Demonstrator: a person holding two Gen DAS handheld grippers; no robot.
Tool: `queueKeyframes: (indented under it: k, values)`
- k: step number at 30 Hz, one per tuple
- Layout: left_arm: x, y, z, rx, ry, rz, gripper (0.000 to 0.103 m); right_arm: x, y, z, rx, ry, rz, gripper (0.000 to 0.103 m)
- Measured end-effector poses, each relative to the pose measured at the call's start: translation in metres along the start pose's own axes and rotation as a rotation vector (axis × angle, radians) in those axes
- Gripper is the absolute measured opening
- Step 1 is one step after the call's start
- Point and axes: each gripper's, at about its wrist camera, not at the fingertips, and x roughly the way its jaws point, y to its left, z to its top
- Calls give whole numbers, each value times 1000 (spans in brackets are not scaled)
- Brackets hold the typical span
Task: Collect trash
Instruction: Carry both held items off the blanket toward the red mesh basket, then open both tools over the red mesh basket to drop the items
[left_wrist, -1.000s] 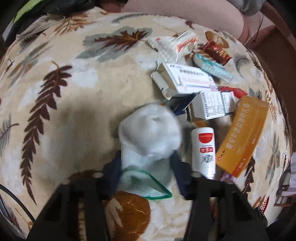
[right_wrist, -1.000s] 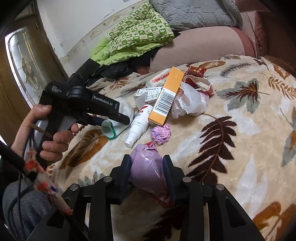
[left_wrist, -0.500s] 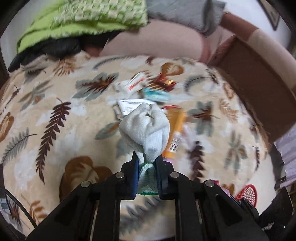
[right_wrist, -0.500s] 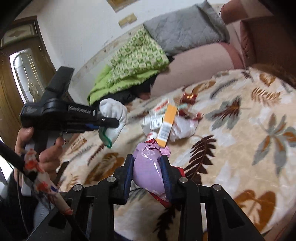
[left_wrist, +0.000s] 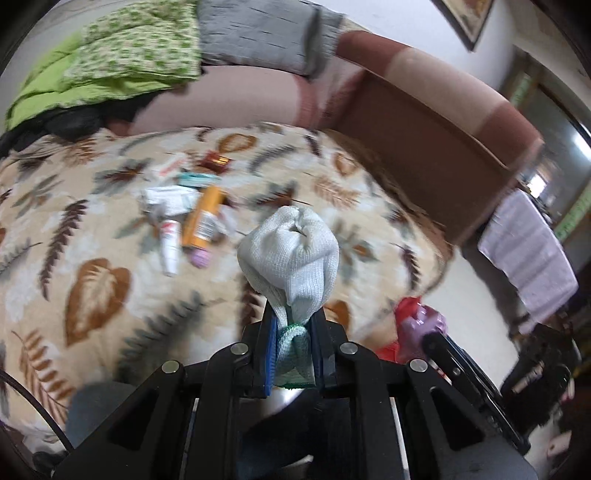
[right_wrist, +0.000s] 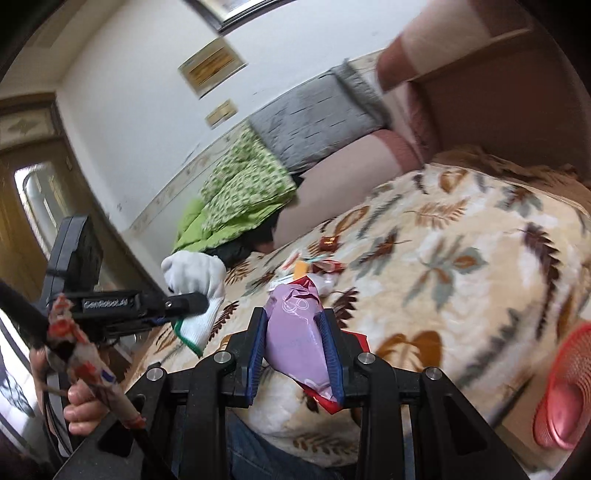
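My left gripper (left_wrist: 293, 325) is shut on a white knitted glove with a green cuff (left_wrist: 291, 258), held up above the leaf-print blanket (left_wrist: 96, 280). In the right wrist view, my right gripper (right_wrist: 291, 317) is shut on a purple plastic packet (right_wrist: 295, 332), and a red wrapper (right_wrist: 330, 404) hangs below it. The left gripper (right_wrist: 184, 301) with the glove (right_wrist: 195, 273) shows there too, at the left. On the blanket lie an orange box (left_wrist: 205, 218), a white tube (left_wrist: 170, 245), a purple crumpled ball (left_wrist: 201, 256) and other packets.
A red ribbed basket (right_wrist: 561, 387) sits at the lower right off the blanket's edge. A green quilt (right_wrist: 240, 199) and a grey pillow (right_wrist: 314, 122) lie at the back. A brown padded sofa arm (left_wrist: 424, 122) borders the right. A person's hand (right_wrist: 81, 402) holds the left gripper.
The left gripper closed on the white glove and lifted it off the blanket. Both grippers rose and swung right with their loads, away from the trash pile.
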Motion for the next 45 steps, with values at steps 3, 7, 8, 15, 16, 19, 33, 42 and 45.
queueKeyframes:
  k: [3,7,8,15,16,19,33,42,45]
  values:
    - [2,-30,-9,52,10,-26,15,-25,-13,1,31,-21,-55,32]
    - [9,-64,-17,108,24,-48,15,-61,-31,4,41,-67,-142,32]
    - [11,-71,-19,121,29,-53,15,-70,-36,6,48,-79,-166,32]
    - [28,-118,-26,196,70,-112,15,-115,-70,14,101,-137,-286,32]
    - [31,-124,-26,206,75,-121,15,-120,-75,14,110,-144,-302,32]
    - [40,-145,-28,238,87,-152,15,-137,-91,15,138,-170,-363,32]
    - [138,-247,-51,381,299,-312,15,-178,-187,-10,363,-188,-583,32]
    - [223,-290,-83,434,450,-336,15,-177,-233,-30,438,-152,-656,33]
    - [247,-297,-92,431,487,-353,15,-178,-245,-37,469,-146,-653,33]
